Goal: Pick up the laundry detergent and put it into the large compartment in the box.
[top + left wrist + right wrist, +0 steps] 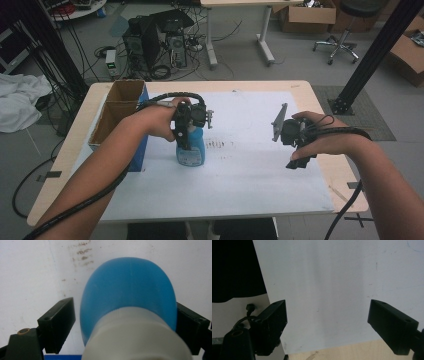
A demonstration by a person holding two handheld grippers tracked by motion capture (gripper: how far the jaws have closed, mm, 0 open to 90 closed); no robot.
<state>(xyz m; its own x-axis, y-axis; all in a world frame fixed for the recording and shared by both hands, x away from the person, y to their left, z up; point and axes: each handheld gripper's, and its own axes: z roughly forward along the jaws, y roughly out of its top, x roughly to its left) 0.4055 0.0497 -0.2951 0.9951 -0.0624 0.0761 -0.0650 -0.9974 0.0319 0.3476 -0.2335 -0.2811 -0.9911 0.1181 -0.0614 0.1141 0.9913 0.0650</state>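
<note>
Bottle [191, 150]: blue plastic, white cap, upright left of centre on the white sheet [260, 170]. My left gripper [125, 322] straddles it, left jaw not touching. Right gripper [327, 322] gapes empty.

Bottle [130, 290], centre of the left gripper view: smooth blue plastic with a soft satin sheen, topped by a matt white plastic collar [135, 340]; in the high view it carries a glossy printed label low on its body. Left gripper [120, 327] and right gripper [327, 322]: matt black hard plastic, faintly grainy, the inner pad faces finely ribbed, with a dull grey plate at the right-hand one in the high view. Table [320, 100]: pale, smooth light wood at the edges, covered by a matt white sheet [250, 165] with dark smudges near centre; cardboard box [117, 107] at upper left, plain brown, matt and fibrous.
</note>
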